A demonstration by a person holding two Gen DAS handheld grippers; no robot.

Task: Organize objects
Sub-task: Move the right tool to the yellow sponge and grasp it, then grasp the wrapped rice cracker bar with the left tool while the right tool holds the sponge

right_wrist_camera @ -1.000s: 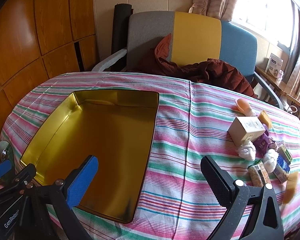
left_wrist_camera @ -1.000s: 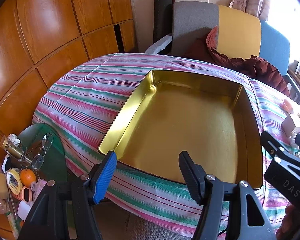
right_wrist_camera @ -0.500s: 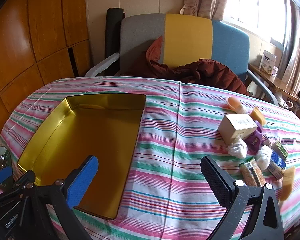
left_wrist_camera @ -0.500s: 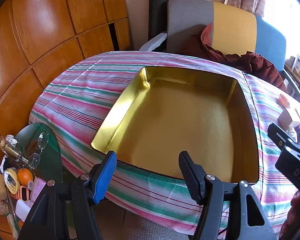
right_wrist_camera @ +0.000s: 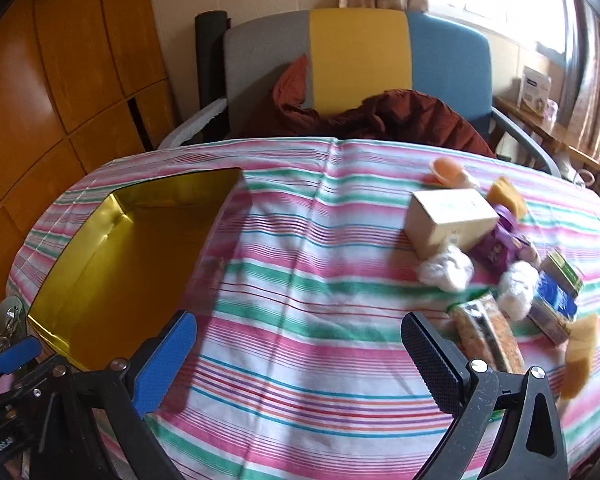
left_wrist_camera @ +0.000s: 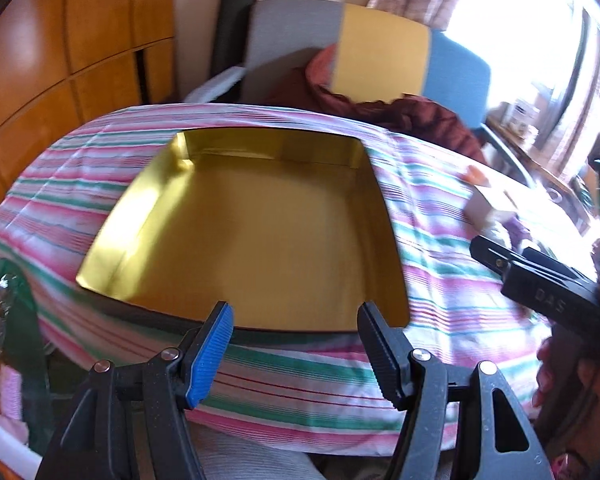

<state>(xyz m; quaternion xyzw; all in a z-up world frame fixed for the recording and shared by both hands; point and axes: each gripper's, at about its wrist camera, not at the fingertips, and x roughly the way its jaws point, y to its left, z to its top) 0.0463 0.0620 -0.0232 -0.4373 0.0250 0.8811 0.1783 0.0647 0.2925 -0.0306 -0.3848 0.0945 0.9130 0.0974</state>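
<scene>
right gripper (right_wrist_camera: 300, 356) fingers apart, nothing between | gold tray (right_wrist_camera: 80, 248) left | packets, cardboard box (right_wrist_camera: 448, 220) right

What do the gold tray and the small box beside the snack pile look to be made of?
Gold tray: likely thin metal with a shiny gold finish; its walls mirror the light, corners look pressed. Small box: probably matte cream cardboard, with flat faces and sharp folded edges.

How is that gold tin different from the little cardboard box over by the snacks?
The gold tin is wide, shallow and open-topped, with nothing inside; the cardboard box is much smaller, closed, and pale rather than shiny. The tin sits alone near the table's left side, while the box lies among a cluster of packets on the right. Both rest on the striped tablecloth.
</scene>
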